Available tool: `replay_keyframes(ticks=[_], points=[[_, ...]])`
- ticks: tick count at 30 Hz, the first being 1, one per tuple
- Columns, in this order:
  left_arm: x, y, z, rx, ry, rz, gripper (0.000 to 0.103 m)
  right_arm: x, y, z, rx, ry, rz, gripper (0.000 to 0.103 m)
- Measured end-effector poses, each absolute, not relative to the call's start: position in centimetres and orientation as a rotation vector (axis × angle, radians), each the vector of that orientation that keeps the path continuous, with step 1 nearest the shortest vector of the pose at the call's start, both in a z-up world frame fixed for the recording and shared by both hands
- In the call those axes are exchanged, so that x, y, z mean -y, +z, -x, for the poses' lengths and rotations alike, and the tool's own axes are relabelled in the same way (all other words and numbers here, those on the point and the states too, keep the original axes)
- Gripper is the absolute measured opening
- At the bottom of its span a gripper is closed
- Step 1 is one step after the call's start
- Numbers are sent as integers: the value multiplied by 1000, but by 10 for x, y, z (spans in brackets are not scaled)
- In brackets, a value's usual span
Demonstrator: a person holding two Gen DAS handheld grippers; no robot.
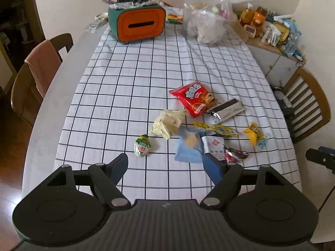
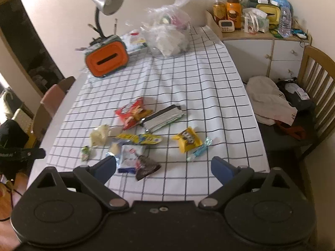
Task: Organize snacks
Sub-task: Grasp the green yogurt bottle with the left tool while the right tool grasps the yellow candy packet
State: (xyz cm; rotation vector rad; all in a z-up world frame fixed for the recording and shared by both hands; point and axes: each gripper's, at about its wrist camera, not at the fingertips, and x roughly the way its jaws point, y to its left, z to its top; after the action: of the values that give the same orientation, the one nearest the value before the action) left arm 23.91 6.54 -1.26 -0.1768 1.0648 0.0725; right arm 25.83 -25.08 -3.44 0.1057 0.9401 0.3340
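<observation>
The snacks lie loose in a cluster on the near half of the checked cloth (image 1: 134,87) that covers the surface. There is one red packet (image 1: 193,98), one silver packet (image 1: 227,109), one crumpled pale wrapper (image 1: 167,123), one small green-and-white sweet (image 1: 142,145), one long yellow packet (image 1: 215,128), one yellow pouch (image 1: 254,135), one light blue packet (image 1: 188,148) and one white-and-blue packet (image 1: 215,144) with a dark wrapper (image 2: 146,167) partly on it.

At the far end stand one orange-fronted box (image 1: 137,24) and one clear plastic bag (image 1: 206,24).

The left gripper (image 1: 166,166) has its fingers apart with nothing between them. The right gripper (image 2: 164,168) also has its fingers spread wide, clamped on nothing.

Only the right wrist view shows the lamp head (image 2: 107,1), the drawers of the white cabinet (image 2: 266,50) and the bundle of cloth (image 2: 270,102) on the right-hand chair. Two chairs stand at the sides, one at each.
</observation>
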Motion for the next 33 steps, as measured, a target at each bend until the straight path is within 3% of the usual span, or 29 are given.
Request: replay_keyframes(ticks=[12, 23, 30, 33], points=[[-79, -70, -300, -1195, 129, 97, 79, 242, -99, -331, -1077, 221, -88, 91], [-85, -116, -333, -1292, 117, 84, 79, 249, -144, -366, -1167, 147, -99, 70], [-97, -137, -344, -1341, 118, 108, 77, 245, -156, -375, -1182, 152, -111, 66], [-99, -145, -347, -1362, 100, 135, 69, 241, -152, -376, -1175, 192, -98, 66]])
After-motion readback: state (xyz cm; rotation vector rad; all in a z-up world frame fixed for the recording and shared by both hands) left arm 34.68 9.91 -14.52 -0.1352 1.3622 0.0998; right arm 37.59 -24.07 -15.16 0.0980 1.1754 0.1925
